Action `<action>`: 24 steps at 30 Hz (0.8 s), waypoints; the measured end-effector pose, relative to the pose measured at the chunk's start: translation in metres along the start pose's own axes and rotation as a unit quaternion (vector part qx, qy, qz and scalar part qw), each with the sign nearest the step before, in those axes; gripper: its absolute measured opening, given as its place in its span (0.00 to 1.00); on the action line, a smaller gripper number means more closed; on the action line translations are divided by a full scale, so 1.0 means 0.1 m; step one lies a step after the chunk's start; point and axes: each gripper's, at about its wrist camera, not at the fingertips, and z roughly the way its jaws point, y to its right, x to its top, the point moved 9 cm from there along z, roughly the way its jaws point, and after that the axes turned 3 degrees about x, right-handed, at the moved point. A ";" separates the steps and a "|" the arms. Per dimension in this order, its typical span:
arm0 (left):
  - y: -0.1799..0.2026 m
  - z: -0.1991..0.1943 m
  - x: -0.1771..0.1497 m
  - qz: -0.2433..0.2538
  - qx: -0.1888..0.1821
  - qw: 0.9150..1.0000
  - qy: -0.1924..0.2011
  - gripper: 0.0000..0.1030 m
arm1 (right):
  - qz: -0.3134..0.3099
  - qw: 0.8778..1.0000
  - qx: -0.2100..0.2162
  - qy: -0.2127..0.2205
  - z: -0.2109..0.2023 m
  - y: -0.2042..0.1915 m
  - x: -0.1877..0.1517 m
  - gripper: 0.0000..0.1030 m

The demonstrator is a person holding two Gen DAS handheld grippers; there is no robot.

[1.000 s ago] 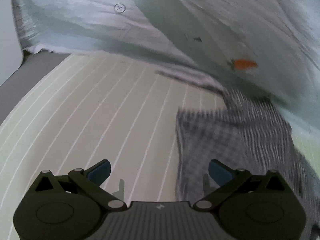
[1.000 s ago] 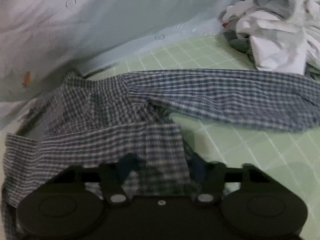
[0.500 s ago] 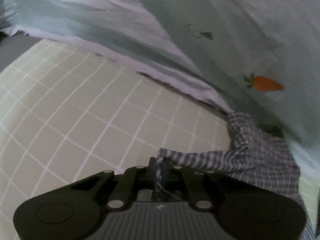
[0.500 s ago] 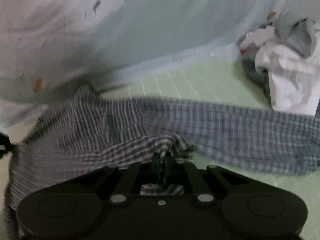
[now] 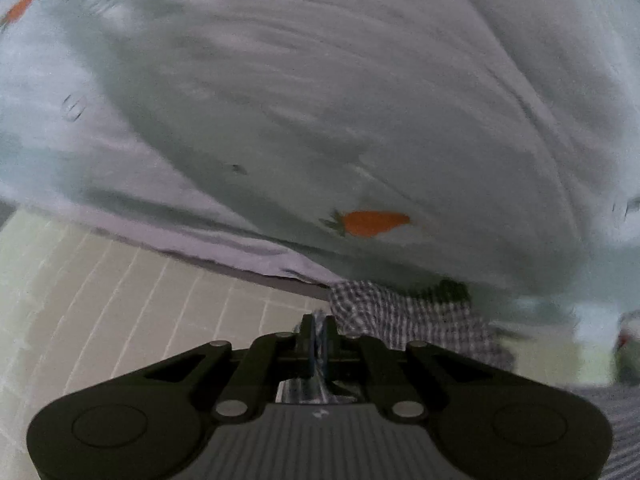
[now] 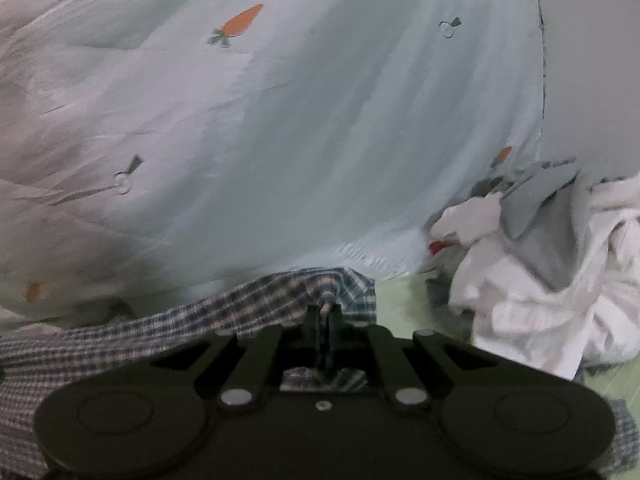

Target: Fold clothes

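The left gripper [image 5: 319,334] is clamped on an edge of the checked shirt [image 5: 404,322], which trails off to its right. The right gripper [image 6: 324,322] pinches the same shirt [image 6: 248,304]; the cloth drapes leftward, probably lifted, though blur hides detail.

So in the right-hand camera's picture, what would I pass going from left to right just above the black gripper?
Checked shirt → right gripper, shut on a fold of that shirt → green gridded mat → heap of white and grey clothes.
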 end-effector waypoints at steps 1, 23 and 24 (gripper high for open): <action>0.05 0.06 -0.03 0.015 0.007 1.000 -0.002 0.08 | 0.001 1.000 -0.006 -0.005 0.06 0.05 -0.03 0.04; -0.34 0.57 -0.59 -0.073 -0.074 0.992 -0.074 0.34 | 0.131 0.981 -0.028 -0.140 0.89 0.66 -1.14 0.53; -0.31 0.59 -0.57 -0.067 -0.073 0.992 -0.076 0.17 | 0.131 0.981 -0.026 -0.141 0.91 0.67 -1.14 0.47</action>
